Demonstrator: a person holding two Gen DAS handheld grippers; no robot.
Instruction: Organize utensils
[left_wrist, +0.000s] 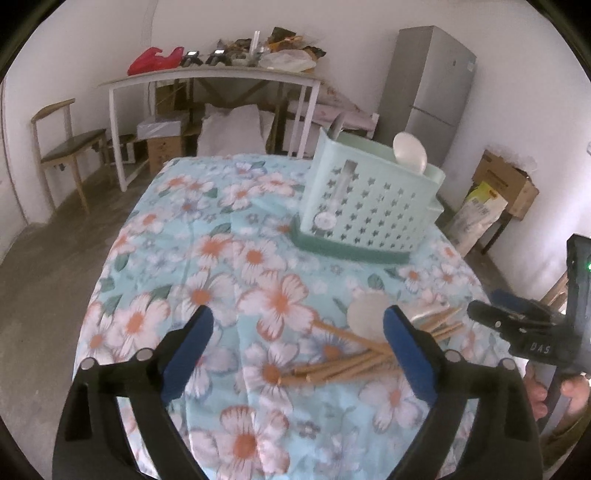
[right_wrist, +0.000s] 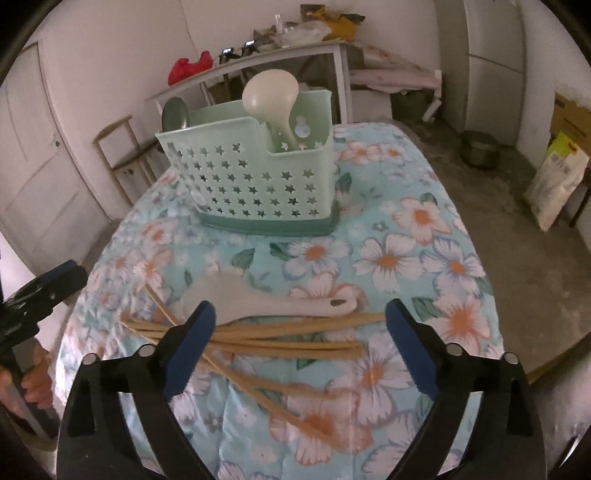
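1. We see the left gripper (left_wrist: 297, 325) with its blue pads spread wide over the floral tablecloth (left_wrist: 207, 258); only cloth lies between them, and nothing is held.
2. The right gripper (right_wrist: 300, 319) stands just as wide, poised above the loose utensils, and its pads press on none of them.
3. Near us in the right wrist view lies a heap of wooden chopsticks (right_wrist: 288, 332), fanned out and crossing one another on the cloth.
4. A white rice paddle (right_wrist: 266, 301) lies just beyond the chopsticks, its handle pointing right and its blade overlapping some of them.
5. In the left wrist view the same heap sits at the near right, partly hidden behind the right-hand finger (left_wrist: 410, 354) of the left gripper.
6. The mint-green utensil caddy (right_wrist: 251, 184), pierced with star holes, stands upright on its darker green base at the far side of the table, well apart from the heap.
7. A white ladle-like spoon (right_wrist: 269, 96) stands bowl-up in the caddy's right compartment.
8. A grey metal utensil (right_wrist: 176, 112) pokes out at the caddy's far left; it may be a spoon, but we cannot tell through the blur.
9. A hand (right_wrist: 37, 380) grips the left gripper's handle at the left edge of the right wrist view.
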